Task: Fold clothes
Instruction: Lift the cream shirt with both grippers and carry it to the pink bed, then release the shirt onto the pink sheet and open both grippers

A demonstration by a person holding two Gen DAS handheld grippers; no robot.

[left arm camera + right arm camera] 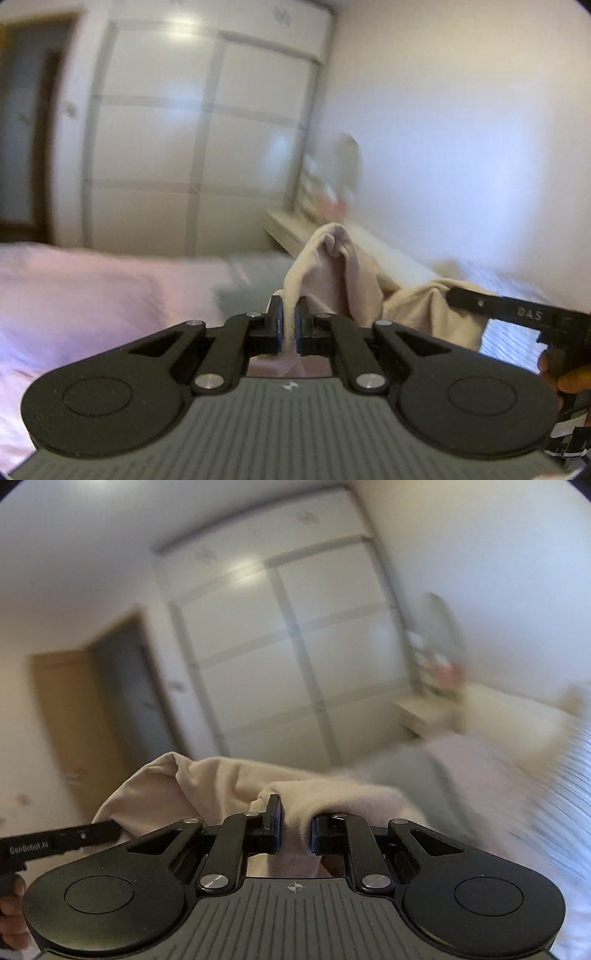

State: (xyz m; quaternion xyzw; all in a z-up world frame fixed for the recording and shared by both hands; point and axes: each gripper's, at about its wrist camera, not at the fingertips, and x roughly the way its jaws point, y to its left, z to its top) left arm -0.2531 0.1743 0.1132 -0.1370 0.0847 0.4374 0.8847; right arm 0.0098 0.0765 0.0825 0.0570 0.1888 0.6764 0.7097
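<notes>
Two claws pinch beige garment: left claw near-closed, right claw part-open.

Pink-sheeted bed under beige garment

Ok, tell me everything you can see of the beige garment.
The beige garment is soft, matte, knit-looking cloth, bunched and rumpled rather than flat. It is lifted above the pink bed, held at two places: the left gripper is shut on one fold and the right gripper is shut on another. Cloth droops between them. Its type and full outline cannot be told.
</notes>
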